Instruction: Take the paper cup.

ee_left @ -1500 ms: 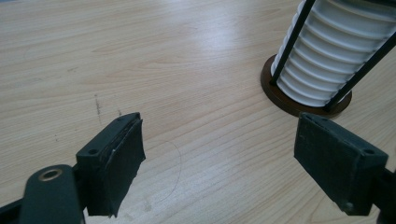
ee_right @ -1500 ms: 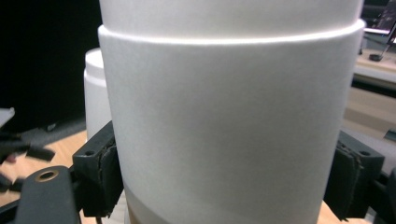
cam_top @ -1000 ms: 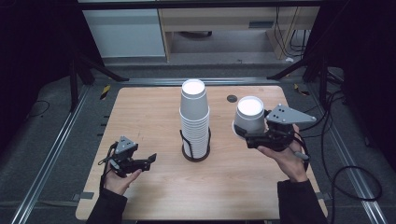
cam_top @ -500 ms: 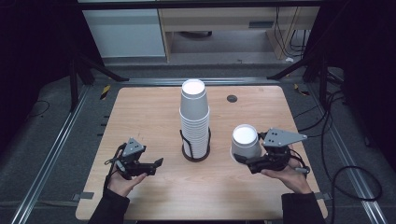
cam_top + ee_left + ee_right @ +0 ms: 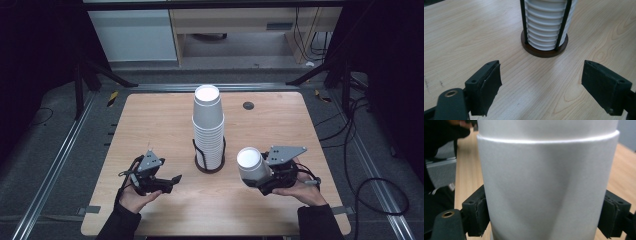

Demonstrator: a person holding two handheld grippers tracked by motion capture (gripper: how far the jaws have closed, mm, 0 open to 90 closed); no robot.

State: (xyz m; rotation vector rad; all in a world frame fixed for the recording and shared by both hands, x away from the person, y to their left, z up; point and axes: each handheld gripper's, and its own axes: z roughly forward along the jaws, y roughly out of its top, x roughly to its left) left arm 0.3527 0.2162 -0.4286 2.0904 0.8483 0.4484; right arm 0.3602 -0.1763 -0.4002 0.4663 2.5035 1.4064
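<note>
Right tongs, clenched on a white paper cup, have descended to lower right of the wooden tabletop; placement appears imminent. Left tongs released, empty.

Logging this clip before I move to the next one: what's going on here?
A person works at a wooden table with a gripper in each hand. The right gripper is clamped on a single white paper cup, held upside down to the right of a stack of white cups standing in a black wire holder. The cup's wall is dented by the squeeze. The left gripper hovers open and empty, pointing toward the holder's base.
</note>
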